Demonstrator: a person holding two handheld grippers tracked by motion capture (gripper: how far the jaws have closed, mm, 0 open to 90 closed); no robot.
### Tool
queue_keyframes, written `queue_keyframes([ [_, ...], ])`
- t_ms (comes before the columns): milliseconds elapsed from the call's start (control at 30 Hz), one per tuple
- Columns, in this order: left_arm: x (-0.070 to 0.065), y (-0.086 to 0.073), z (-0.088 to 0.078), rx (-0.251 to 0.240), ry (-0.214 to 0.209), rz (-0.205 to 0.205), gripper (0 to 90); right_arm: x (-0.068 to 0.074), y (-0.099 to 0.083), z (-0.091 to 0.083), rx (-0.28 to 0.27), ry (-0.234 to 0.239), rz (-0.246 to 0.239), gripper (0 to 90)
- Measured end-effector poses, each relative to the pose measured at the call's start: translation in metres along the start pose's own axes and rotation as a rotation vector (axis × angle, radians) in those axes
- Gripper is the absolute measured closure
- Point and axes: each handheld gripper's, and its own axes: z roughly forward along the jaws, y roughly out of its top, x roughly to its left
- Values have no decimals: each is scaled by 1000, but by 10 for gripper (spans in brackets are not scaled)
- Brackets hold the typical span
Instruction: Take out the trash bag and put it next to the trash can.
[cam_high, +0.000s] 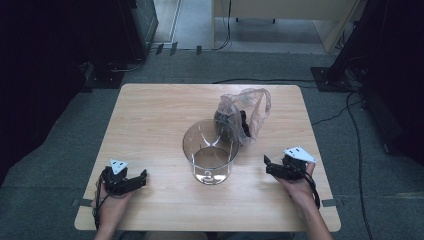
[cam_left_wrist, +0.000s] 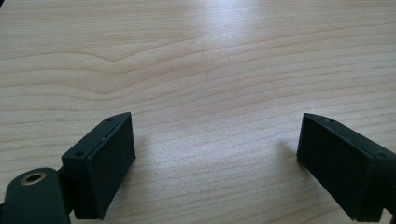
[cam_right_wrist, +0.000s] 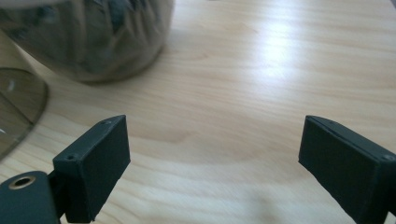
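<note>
A clear round plastic container (cam_high: 210, 152) stands at the middle of the wooden table (cam_high: 150, 115). Just behind it, to the right, sits a translucent plastic bag (cam_high: 242, 114) with dark contents. My left gripper (cam_high: 142, 177) rests near the front left edge of the table, open, with only bare wood between its jaws (cam_left_wrist: 215, 154). My right gripper (cam_high: 266, 165) lies to the right of the container, open and holding nothing (cam_right_wrist: 212, 158). In the right gripper view the bag (cam_right_wrist: 93, 37) sits ahead at the upper left and the container's wall (cam_right_wrist: 18, 112) at the left edge.
The floor around the table is grey carpet with black cables (cam_high: 350, 115) on the right. Dark equipment stands at both sides (cam_high: 50, 60), and a light wooden desk (cam_high: 280, 15) is at the back.
</note>
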Motion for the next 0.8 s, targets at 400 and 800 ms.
queue_keyframes([
  [400, 0, 0, 0, 0, 0, 1, 110, -27, -24, -14, 107, -81, 46, 88],
  [800, 0, 0, 0, 0, 1, 1, 110, -34, -40, -27, 169, -110, 21, 87],
])
